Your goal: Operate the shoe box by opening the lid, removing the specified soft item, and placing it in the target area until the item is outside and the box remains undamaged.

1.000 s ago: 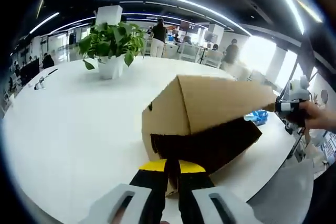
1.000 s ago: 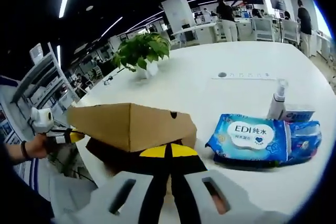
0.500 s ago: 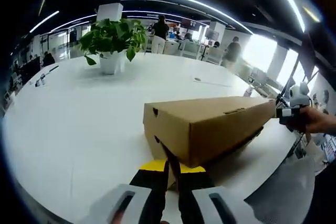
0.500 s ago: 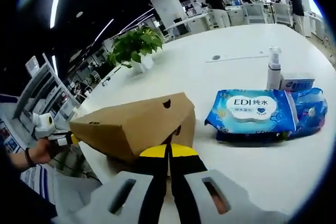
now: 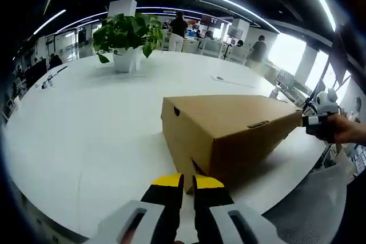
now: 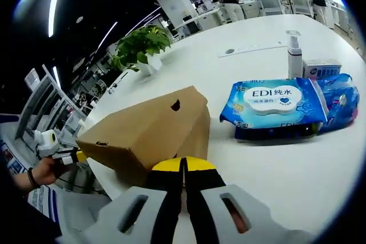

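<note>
A brown cardboard shoe box (image 5: 229, 132) lies on the round white table (image 5: 86, 135) with its lid down. My left gripper (image 5: 189, 182) meets the near end of the box, its yellow-tipped jaws shut on the lid's lower edge. At the far end a hand holds my right gripper (image 5: 311, 121) against the lid. In the right gripper view the same box (image 6: 143, 132) lies just ahead, and my right gripper (image 6: 184, 167) is shut on the edge of its lid. My left gripper (image 6: 71, 155) shows there at the box's left end, held by a hand.
A blue pack of EDI wet wipes (image 6: 277, 104) lies on the table right of the box, with a spray bottle (image 6: 293, 55) and a small white-and-blue carton (image 6: 321, 67) behind it. A potted plant (image 5: 127, 35) stands at the back. People and desks fill the office beyond.
The lid, raised wide a second ago, has come down onto the box. Both grippers lowered with it and stay at its two ends.
</note>
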Demonstrator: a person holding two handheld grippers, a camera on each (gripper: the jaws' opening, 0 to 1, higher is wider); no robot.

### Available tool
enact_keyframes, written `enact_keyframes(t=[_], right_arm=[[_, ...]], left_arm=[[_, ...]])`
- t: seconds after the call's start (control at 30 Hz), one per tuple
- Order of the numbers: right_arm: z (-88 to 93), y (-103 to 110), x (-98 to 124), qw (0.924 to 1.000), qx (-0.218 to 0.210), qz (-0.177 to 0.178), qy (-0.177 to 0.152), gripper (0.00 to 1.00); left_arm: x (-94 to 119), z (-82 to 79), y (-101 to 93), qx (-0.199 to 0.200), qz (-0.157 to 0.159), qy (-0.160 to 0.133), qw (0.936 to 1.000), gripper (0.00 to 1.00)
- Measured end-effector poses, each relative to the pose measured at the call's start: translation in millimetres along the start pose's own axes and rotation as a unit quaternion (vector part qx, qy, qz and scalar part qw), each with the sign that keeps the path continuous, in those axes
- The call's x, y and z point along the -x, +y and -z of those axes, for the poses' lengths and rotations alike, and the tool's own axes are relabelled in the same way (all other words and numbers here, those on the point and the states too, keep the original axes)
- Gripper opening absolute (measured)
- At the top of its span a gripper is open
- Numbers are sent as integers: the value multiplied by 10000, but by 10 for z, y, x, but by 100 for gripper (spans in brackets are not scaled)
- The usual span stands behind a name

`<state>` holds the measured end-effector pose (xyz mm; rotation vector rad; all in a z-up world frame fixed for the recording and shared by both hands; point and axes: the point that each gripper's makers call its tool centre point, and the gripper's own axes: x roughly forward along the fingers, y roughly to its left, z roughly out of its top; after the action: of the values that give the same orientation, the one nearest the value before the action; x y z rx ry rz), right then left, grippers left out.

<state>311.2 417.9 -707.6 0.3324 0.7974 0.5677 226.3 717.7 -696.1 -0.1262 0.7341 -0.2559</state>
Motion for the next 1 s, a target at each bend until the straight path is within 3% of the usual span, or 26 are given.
enact_keyframes(t=[0.27, 0.43, 0.5, 0.57, 0.63, 0.7, 0.77, 0.9, 1.0], right_arm=[[157, -47, -6, 9997, -205, -34, 106, 0], [175, -42, 15, 9997, -223, -58, 128, 0], [156, -57, 53, 9997, -228, -70, 96, 0], [108, -82, 117, 9997, -219, -130, -6, 0], [57, -80, 175, 9997, -118, -171, -108, 1], [-62, -50, 234, 9984, -238, -313, -395, 4], [-142, 13, 286, 9961, -437, -510, -581, 14], [-175, 121, 288, 9942, -446, -717, -661, 24], [-32, 247, 179, 9961, -193, -793, -335, 26]], left_arm=[[-16, 143, 12, 104, 17, 153, 9998, 6], [16, 146, 43, 228, -4, 138, 9996, 6], [58, 118, 83, 483, -37, 30, 9988, 6], [105, 73, 134, 1009, -22, -176, 9947, 7], [155, 28, 219, 1733, -5, -445, 9839, 10], [202, -25, 271, 2047, 52, -648, 9767, 14], [231, -121, 226, 2234, 266, -823, 9709, 20], [197, -208, 83, 2117, 516, -797, 9727, 28], [78, -194, -35, 1949, 614, -602, 9770, 28]])
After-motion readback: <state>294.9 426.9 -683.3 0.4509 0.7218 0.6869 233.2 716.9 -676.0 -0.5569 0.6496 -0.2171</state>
